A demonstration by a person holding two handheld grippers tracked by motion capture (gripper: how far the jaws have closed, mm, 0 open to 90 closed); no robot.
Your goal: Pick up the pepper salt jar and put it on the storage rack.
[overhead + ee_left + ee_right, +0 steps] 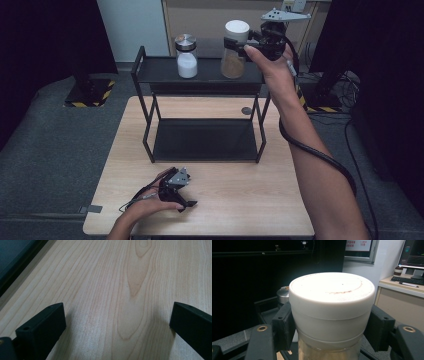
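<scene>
A glass jar of brown powder with a white lid [235, 49] stands on the top shelf of a black two-tier rack [145, 70]. My right gripper [235, 46] comes at it from the right, and its black jaws press on both sides of the jar [331, 312] just under the lid. A second jar [186, 56] with white powder and a silver lid stands to its left on the same shelf. My left gripper [186, 205] rests near the front of the wooden table, jaws wide apart over bare wood [117, 315].
The rack's lower shelf [202, 140] is bare. A small dark round mark [246, 111] lies on the table [240, 200] behind the rack. Black stands flank the table on the grey floor, and the right gripper's cable [320, 155] trails along the forearm.
</scene>
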